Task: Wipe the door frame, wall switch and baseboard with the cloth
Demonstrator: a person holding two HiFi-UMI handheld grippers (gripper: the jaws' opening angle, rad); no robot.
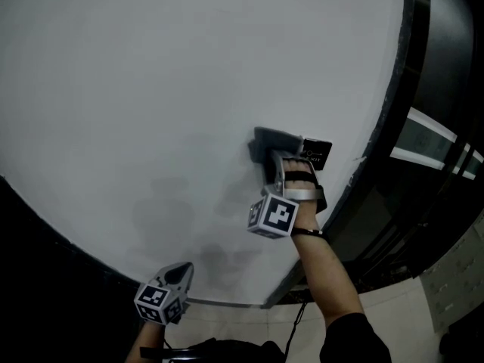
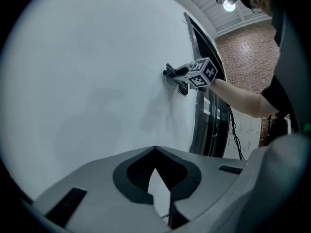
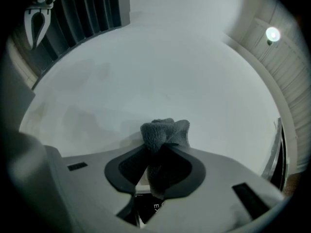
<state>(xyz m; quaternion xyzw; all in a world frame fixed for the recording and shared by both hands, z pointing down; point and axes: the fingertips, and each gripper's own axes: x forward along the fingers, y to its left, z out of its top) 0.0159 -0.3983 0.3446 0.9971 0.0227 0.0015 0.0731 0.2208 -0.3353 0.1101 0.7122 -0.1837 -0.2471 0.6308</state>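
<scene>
1. Cloth (image 3: 164,132): soft, light, bunched; pressed on white wall (image 1: 151,89), just beside black plate (image 1: 316,152).
2. R tongs (image 3: 163,147) clamp its middle; best hold there.
3. L tongs (image 2: 155,153) closed, empty.

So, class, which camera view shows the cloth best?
The right gripper view: the cloth sits close and central, pinched in the right gripper. The head view shows a small dark wad; the left gripper view only a distant speck.

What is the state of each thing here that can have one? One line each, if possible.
Grey fluffy cloth: bunched, held against the white wall.
Right hand-held gripper: shut on the cloth.
Left hand-held gripper: shut, empty.
Round ceiling lamp: lit.
</scene>
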